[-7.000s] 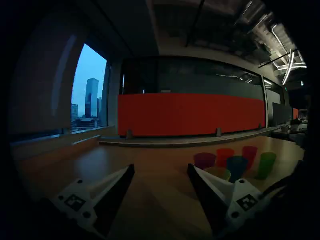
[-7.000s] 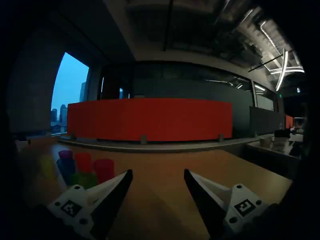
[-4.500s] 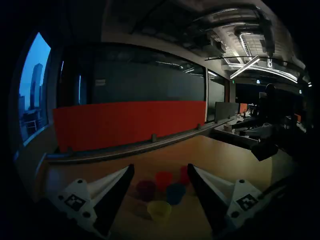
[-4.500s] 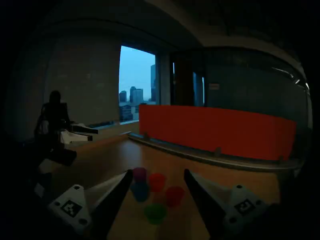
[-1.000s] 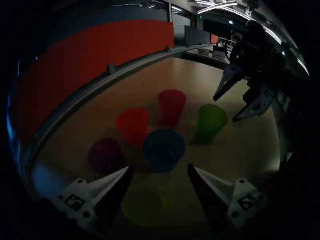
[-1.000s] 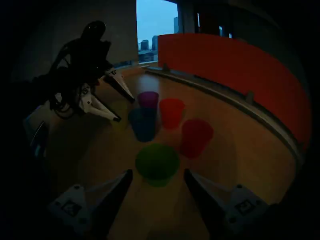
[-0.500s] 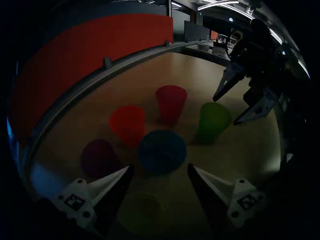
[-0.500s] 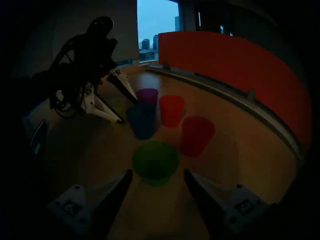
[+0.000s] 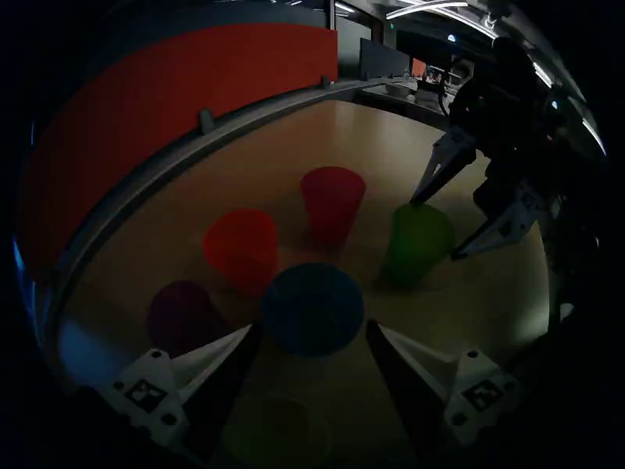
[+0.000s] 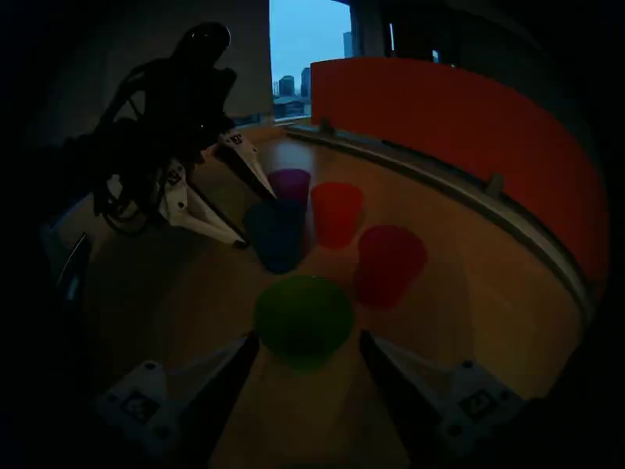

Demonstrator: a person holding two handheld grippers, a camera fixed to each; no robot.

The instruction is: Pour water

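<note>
Several plastic cups stand clustered on a wooden table [image 9: 359, 133]. In the left gripper view I see a purple cup [image 9: 181, 314], an orange cup [image 9: 242, 246], a red cup [image 9: 332, 199], a green cup [image 9: 418, 242] and a blue cup [image 9: 312, 309]. A dim yellow cup [image 9: 275, 430] sits low between my left gripper's fingers. My left gripper [image 9: 312, 326] is open, its tips flanking the blue cup's near side. My right gripper [image 10: 308, 336] is open with the green cup [image 10: 303, 316] at its fingertips. Beyond it stand the blue cup [image 10: 273, 230], purple cup [image 10: 291, 185], orange cup [image 10: 336, 211] and red cup [image 10: 388, 262].
A red partition [image 9: 156, 86] on a grey rail runs along the table's far edge. A window [image 10: 305, 47] shows city towers. The room is dark. The opposite gripper [image 9: 437, 228] and the person's dark outline [image 10: 172, 102] face me across the cups.
Both grippers have crept closer to the cups. The blue cup now sits at my left fingertips and the green cup at my right fingertips. The cups have not moved.
</note>
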